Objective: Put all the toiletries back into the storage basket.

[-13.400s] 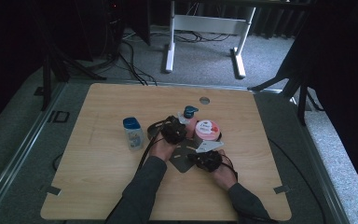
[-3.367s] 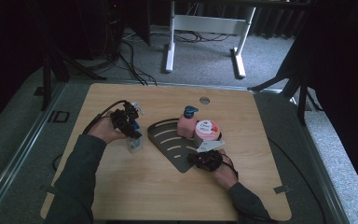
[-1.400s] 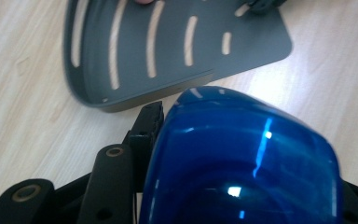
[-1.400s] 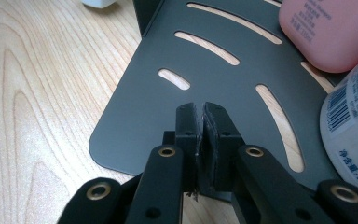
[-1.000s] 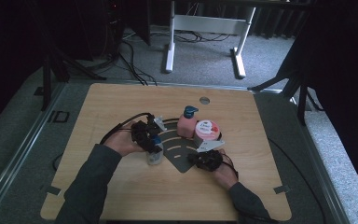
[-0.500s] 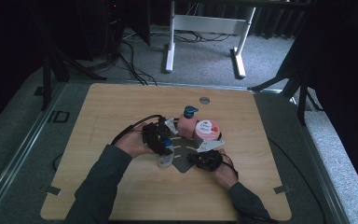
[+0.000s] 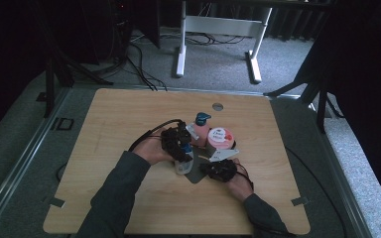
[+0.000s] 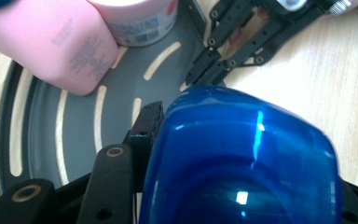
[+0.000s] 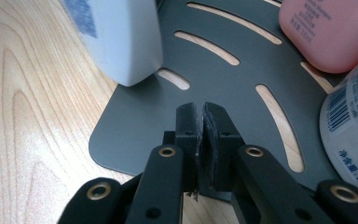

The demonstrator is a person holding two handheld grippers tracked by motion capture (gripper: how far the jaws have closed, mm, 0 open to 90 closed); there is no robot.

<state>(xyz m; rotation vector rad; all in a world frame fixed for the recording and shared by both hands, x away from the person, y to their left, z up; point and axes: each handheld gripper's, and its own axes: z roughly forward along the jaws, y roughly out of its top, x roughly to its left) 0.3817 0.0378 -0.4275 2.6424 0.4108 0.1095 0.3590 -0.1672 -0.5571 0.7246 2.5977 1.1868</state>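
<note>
My left gripper [image 7: 180, 148] is shut on a white bottle with a glossy blue cap [image 8: 242, 158], gripping it just below the cap. The bottle [image 7: 182, 164] stands upright at the near left edge of the dark grey slotted tray [image 7: 194, 174]. In the right gripper view its white base [image 9: 116, 37] is over that edge; I cannot tell whether it rests there. My right gripper [image 9: 199, 126] is shut on the tray's near rim [image 9: 135, 140]. A pink pump bottle [image 7: 201, 131] and a white jar with a pink lid [image 7: 220, 139] stand on the tray's far side.
The wooden table [image 7: 104, 129] lies bare to the left and front of the tray. A small round grommet [image 7: 218, 106] sits near its far edge. In the left gripper view the right gripper [image 8: 242, 37] shows beyond the blue cap.
My left gripper has carried the blue-capped bottle rightward from the table's left side to the tray's edge. The right gripper has stayed clamped on the tray.
</note>
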